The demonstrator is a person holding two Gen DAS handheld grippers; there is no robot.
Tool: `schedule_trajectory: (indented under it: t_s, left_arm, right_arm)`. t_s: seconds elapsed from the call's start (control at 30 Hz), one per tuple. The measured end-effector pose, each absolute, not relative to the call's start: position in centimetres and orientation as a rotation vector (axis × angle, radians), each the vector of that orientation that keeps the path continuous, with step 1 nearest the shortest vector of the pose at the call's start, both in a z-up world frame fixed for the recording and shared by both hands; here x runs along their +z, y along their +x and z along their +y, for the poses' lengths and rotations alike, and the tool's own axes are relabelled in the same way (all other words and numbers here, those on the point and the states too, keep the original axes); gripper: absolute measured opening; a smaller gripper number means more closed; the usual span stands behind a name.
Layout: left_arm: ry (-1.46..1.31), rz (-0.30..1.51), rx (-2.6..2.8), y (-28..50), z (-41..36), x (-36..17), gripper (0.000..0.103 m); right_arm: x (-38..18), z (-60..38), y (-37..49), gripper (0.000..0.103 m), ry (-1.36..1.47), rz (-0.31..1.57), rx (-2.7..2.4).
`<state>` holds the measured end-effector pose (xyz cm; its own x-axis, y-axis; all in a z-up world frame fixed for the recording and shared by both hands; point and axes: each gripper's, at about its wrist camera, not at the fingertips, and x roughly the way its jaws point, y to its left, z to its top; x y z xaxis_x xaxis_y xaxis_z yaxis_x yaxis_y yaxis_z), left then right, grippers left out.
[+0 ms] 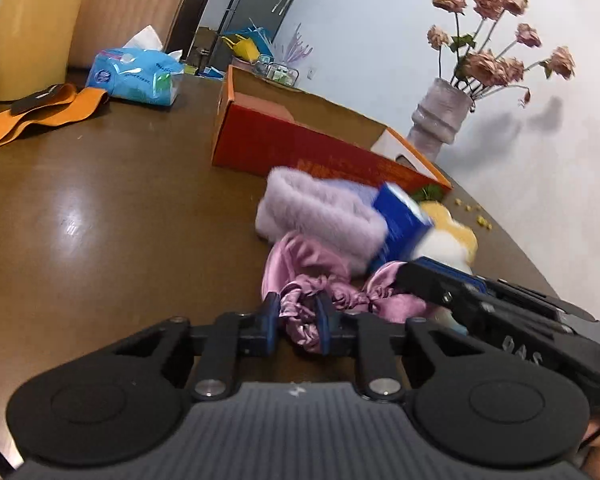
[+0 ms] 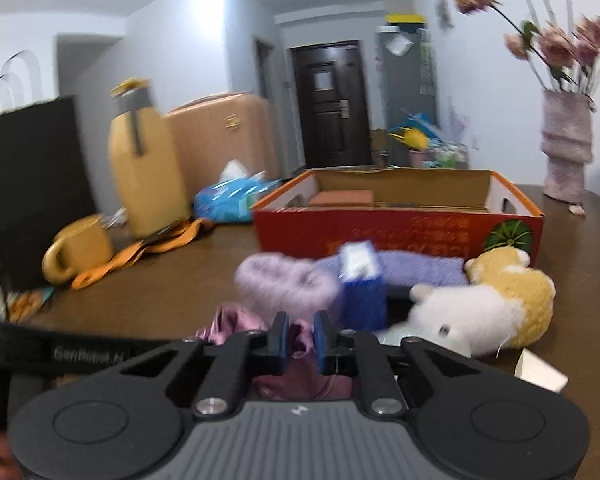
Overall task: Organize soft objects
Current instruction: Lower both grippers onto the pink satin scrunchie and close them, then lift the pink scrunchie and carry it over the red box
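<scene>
While both pairs of blue pads pinch the same pink satin bonnet (image 1: 324, 280), the left hand-held gripper (image 1: 298, 314) is nearly closed on a gathered fold of its ruffled rim, and the right hand-held gripper (image 2: 300, 336) is likewise narrowed on a bunch of the fabric. Seen from the left wrist, the right tool reaches in from the right onto the bonnet's far side. The bonnet lies on the brown surface (image 1: 100, 208) at the near edge of a heap of soft things: a fluffy lilac piece (image 1: 320, 212) just behind it, a blue box (image 1: 404, 216) standing against that, a lavender towel (image 2: 420, 268) behind the box, and a white-and-yellow plush toy (image 2: 500, 304) to the right. Behind the heap sits an open red-and-orange carton (image 2: 400, 228), its long side touching or almost touching the towel. Toward the surface's far left are a blue tissue pack (image 1: 136, 76), an orange strap (image 1: 40, 116), a yellow jug (image 2: 144, 168) and a yellow mug (image 2: 80, 248). A vase (image 1: 440, 120) of faded pink roses stands at the far right edge.
</scene>
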<state>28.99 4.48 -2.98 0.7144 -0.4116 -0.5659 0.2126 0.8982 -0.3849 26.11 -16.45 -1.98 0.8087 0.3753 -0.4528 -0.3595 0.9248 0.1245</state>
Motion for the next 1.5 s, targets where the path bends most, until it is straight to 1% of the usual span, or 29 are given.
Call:
schedule_trajectory:
  t_s: [0.07, 0.13, 0.17, 0.2, 0.3, 0.37, 0.43, 0.47, 0.5, 0.53, 0.57, 0.7, 0.83, 0.9, 0.93, 1.03, 1.07, 1.1, 1.2, 1.37, 1.5]
  left_arm:
    - [-0.295, 0.702, -0.369, 26.6, 4.5, -3.5, 0.022]
    - [-0.265, 0.708, -0.402, 24.5, 4.5, -3.6, 0.035]
    - [-0.264, 0.687, -0.421, 23.4, 4.6, -3.4, 0.05]
    - [-0.271, 0.663, -0.434, 22.6, 4.8, -3.1, 0.061]
    - [-0.291, 0.568, -0.453, 21.4, 5.4, -1.3, 0.076]
    - [-0.295, 0.518, -0.418, 22.1, 5.2, -0.3, 0.083]
    - [-0.285, 0.488, -0.352, 23.9, 4.5, 0.2, 0.082]
    - [-0.28, 0.489, -0.322, 25.0, 4.1, 0.2, 0.073]
    - [-0.276, 0.506, -0.318, 26.0, 3.7, 0.2, 0.053]
    - [-0.273, 0.539, -0.33, 26.8, 3.5, 0.1, 0.047]
    - [-0.281, 0.571, -0.345, 27.2, 3.3, 0.0, 0.044]
    - [-0.267, 0.599, -0.38, 25.8, 3.3, -1.5, 0.044]
    - [-0.272, 0.669, -0.335, 25.4, 3.3, -3.1, 0.044]
    - [-0.284, 0.671, -0.35, 25.1, 3.4, -3.2, 0.039]
    - [-0.286, 0.671, -0.356, 25.1, 3.4, -3.2, 0.034]
    - [-0.301, 0.673, -0.358, 24.7, 3.3, -3.4, 0.027]
    - [-0.298, 0.668, -0.361, 24.5, 3.2, -3.3, 0.024]
    - [-0.294, 0.664, -0.36, 24.1, 3.1, -3.2, 0.021]
    - [-0.29, 0.647, -0.366, 23.3, 2.8, -2.5, 0.018]
    - [-0.275, 0.552, -0.423, 22.4, 2.6, 0.1, 0.018]
    - [-0.254, 0.479, -0.49, 24.8, 2.0, 3.9, 0.018]
  right_arm:
    - [-2.5, -16.8, 23.3, 0.013, 0.009, 0.508, 0.42]
    - [-3.2, -17.3, 21.4, 0.014, 0.024, 0.561, 0.416]
    - [-3.3, -17.5, 20.8, 0.016, 0.043, 0.577, 0.405]
    - [-3.3, -17.8, 20.0, 0.016, 0.062, 0.579, 0.398]
    - [-2.5, -18.4, 18.8, 0.017, 0.103, 0.534, 0.405]
    - [-1.6, -19.0, 19.1, 0.027, 0.152, 0.49, 0.417]
    - [-1.3, -19.5, 20.8, 0.034, 0.207, 0.476, 0.396]
    - [-1.4, -19.5, 21.8, 0.035, 0.224, 0.487, 0.377]
    - [-1.7, -19.5, 22.9, 0.036, 0.237, 0.514, 0.36]
    - [-1.9, -19.3, 24.1, 0.036, 0.243, 0.55, 0.353]
    - [-2.3, -19.1, 24.6, 0.036, 0.243, 0.569, 0.359]
    - [-3.8, -19.1, 25.1, 0.036, 0.284, 0.6, 0.355]
    - [-4.8, -19.3, 24.8, 0.032, 0.339, 0.607, 0.364]
    - [-5.0, -19.2, 24.6, 0.031, 0.338, 0.608, 0.365]
    - [-5.1, -19.2, 24.5, 0.028, 0.347, 0.611, 0.367]
    - [-5.1, -19.0, 24.3, 0.021, 0.342, 0.617, 0.367]
    - [-4.9, -18.9, 24.0, 0.019, 0.33, 0.614, 0.364]
    - [-4.7, -18.8, 23.7, 0.019, 0.322, 0.608, 0.363]
    - [-4.3, -19.0, 22.9, 0.018, 0.331, 0.599, 0.364]
    - [-1.4, -19.8, 21.6, 0.018, 0.316, 0.496, 0.37]
    - [2.3, -21.3, 23.5, 0.018, 0.328, 0.433, 0.377]
